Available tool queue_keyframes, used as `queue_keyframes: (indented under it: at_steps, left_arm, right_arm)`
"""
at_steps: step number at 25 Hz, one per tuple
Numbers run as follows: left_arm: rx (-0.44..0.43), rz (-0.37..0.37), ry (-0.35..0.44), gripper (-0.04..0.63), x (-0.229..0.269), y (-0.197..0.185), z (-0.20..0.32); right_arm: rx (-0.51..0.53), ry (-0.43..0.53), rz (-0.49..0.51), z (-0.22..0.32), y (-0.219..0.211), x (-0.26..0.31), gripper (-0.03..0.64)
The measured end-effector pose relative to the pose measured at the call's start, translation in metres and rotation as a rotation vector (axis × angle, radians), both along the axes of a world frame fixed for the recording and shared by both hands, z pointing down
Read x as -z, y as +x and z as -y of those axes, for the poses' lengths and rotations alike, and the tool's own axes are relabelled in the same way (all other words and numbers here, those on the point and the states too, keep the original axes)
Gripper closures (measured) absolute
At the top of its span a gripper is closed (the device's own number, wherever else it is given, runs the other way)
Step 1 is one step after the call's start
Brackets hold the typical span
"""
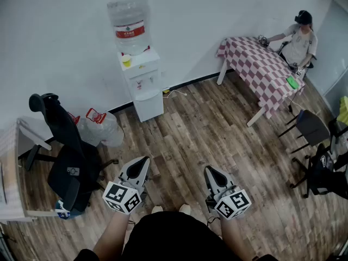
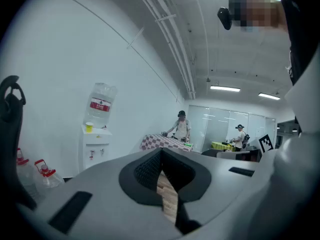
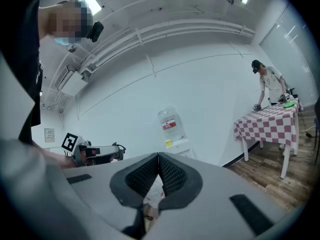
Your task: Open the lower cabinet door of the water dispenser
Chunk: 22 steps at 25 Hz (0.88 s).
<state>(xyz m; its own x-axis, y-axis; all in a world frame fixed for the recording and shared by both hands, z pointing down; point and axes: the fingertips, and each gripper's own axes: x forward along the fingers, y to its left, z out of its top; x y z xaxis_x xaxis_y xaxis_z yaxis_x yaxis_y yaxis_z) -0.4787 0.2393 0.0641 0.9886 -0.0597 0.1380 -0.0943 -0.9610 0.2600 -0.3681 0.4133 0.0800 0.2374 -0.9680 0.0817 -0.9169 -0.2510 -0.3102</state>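
Observation:
The white water dispenser [image 1: 142, 80] stands against the far wall with a large clear bottle [image 1: 129, 22] on top; its lower cabinet door [image 1: 149, 105] is closed. It also shows far off in the left gripper view as the dispenser [image 2: 95, 149], and in the right gripper view as the dispenser [image 3: 176, 145]. My left gripper [image 1: 143, 161] and right gripper [image 1: 209, 171] are held close to my body, well short of the dispenser, several floorboards away. The left gripper [image 2: 160, 154] and the right gripper [image 3: 158, 157] are both shut with nothing between the jaws.
A black office chair [image 1: 66, 156] stands at the left, with spare water bottles [image 1: 102, 127] on the floor beside it. A checkered table [image 1: 262, 68] with a seated person [image 1: 300, 39] is at the right rear. More chairs [image 1: 312, 127] line the right side.

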Motion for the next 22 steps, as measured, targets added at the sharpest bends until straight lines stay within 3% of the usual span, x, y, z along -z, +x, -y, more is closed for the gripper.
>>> queue_keyframes:
  at_steps: [22]
  left_arm:
    - [-0.034,-0.03,-0.012,0.581,-0.006,-0.072,0.048]
  right_arm:
    - [-0.051,0.014,-0.002,0.037,-0.065,0.008,0.594]
